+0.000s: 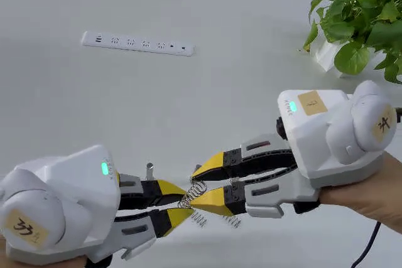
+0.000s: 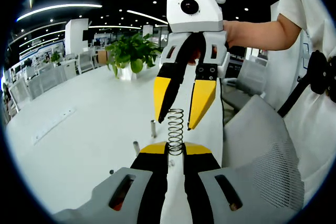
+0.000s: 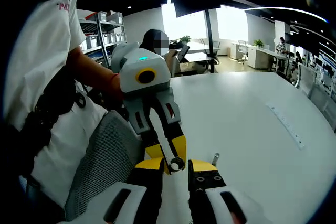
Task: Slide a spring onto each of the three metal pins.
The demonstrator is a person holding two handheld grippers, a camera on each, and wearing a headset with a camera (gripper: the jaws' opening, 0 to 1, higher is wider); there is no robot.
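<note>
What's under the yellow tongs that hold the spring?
Two loose silver wire springs, one beside another, lie on the white table. Table directly beneath the right tongs and left tongs is covered.

Open-plan office — desk rows (image 3: 261,56), chairs (image 2: 50,77), potted plant (image 1: 361,17).

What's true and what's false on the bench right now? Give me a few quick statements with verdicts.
1. The left tongs are shut on a coiled silver metal spring. True.
2. The right tongs are clamped on that spring. False: their jaws stand open around its far end.
3. Two loose springs lie on the white table below the tongs. True.
4. The upright metal pin already carries a spring. False: it is bare.
</note>
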